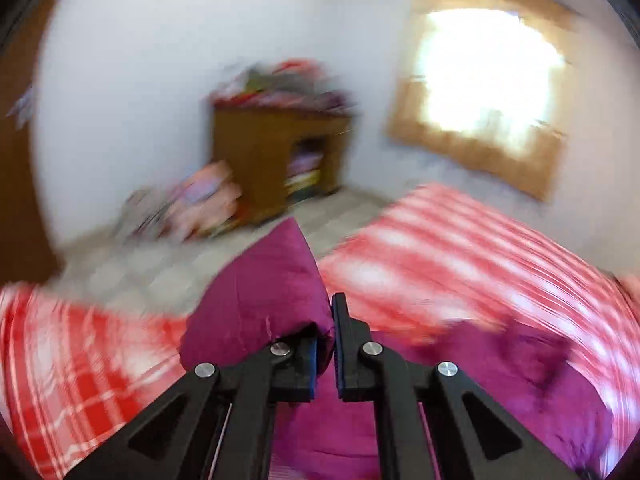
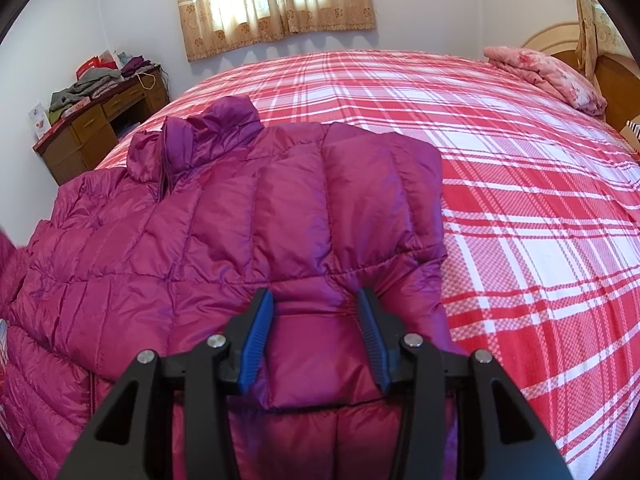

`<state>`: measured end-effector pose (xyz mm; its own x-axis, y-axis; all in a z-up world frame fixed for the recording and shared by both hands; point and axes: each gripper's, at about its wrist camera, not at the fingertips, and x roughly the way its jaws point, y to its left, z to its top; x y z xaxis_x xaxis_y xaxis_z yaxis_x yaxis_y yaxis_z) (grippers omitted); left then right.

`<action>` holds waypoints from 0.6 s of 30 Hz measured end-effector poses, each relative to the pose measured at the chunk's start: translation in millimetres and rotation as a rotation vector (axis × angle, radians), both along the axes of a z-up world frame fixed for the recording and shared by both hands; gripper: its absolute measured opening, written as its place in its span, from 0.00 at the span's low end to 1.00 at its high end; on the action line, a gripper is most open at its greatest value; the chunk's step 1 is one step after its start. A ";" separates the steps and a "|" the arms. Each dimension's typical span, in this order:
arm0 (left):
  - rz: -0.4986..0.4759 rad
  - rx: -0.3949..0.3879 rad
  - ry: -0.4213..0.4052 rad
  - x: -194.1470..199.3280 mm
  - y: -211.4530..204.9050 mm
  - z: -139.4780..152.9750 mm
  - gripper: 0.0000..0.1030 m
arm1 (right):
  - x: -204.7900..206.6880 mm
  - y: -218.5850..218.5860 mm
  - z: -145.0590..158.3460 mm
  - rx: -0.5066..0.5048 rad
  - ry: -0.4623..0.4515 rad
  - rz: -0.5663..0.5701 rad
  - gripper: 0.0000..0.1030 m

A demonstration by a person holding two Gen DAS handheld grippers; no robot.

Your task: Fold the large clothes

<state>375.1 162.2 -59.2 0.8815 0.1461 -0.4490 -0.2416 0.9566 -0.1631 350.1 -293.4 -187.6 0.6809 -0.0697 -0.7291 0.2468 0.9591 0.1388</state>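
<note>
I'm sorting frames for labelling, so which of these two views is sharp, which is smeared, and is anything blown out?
Left wrist view: heavy motion smear over the cabinet and plaid bedspread, window blown to white; only the left gripper and its pinched jacket fabric stay crisp. Right wrist view: sharp throughout, even light, curtain bright but still patterned, fisheye bulging the bed.

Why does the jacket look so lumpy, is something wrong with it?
Nothing looks torn. The jacket is only half folded: one sleeve lies across its front, and the collar is bunched. The left gripper holds one corner up off the bed.
</note>
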 end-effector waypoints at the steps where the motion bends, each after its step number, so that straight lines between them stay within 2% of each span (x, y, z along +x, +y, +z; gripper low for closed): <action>1: -0.091 0.047 -0.025 -5.4 -33.5 8.3 0.05 | 0.0 -0.4 0.0 0.002 -0.001 0.000 0.45; 4: -0.294 0.107 -0.042 -17.8 -99.9 9.2 0.06 | -0.6 -1.3 0.1 0.011 -0.005 0.000 0.45; 6: -0.424 0.129 -0.015 -27.0 -143.1 -5.2 0.06 | -1.3 -2.4 0.3 0.018 -0.008 0.000 0.45; 8: -0.522 0.182 0.036 -36.6 -182.9 -29.7 0.06 | -2.0 -3.1 0.4 0.026 -0.011 0.000 0.46; 10: -0.599 0.196 0.124 -42.0 -211.2 -57.5 0.06 | -2.5 -4.1 0.5 0.035 -0.015 0.000 0.46; 14: -0.649 0.200 0.265 -46.7 -231.9 -96.0 0.06 | -3.1 -6.3 0.3 0.051 -0.021 0.001 0.46; 17: -0.661 0.150 0.294 -49.1 -227.0 -102.1 0.10 | -3.4 -8.0 -0.3 0.069 -0.027 0.003 0.46; 18: -0.671 0.137 0.298 -51.1 -222.7 -101.7 0.17 | -4.5 -8.7 -0.4 0.072 -0.028 0.003 0.46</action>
<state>323.9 -60.5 -160.9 0.6453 -0.3081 -0.6991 0.3856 0.9213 -0.0501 345.6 -302.1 -188.0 0.7014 -0.0159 -0.7126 0.2389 0.9472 0.2140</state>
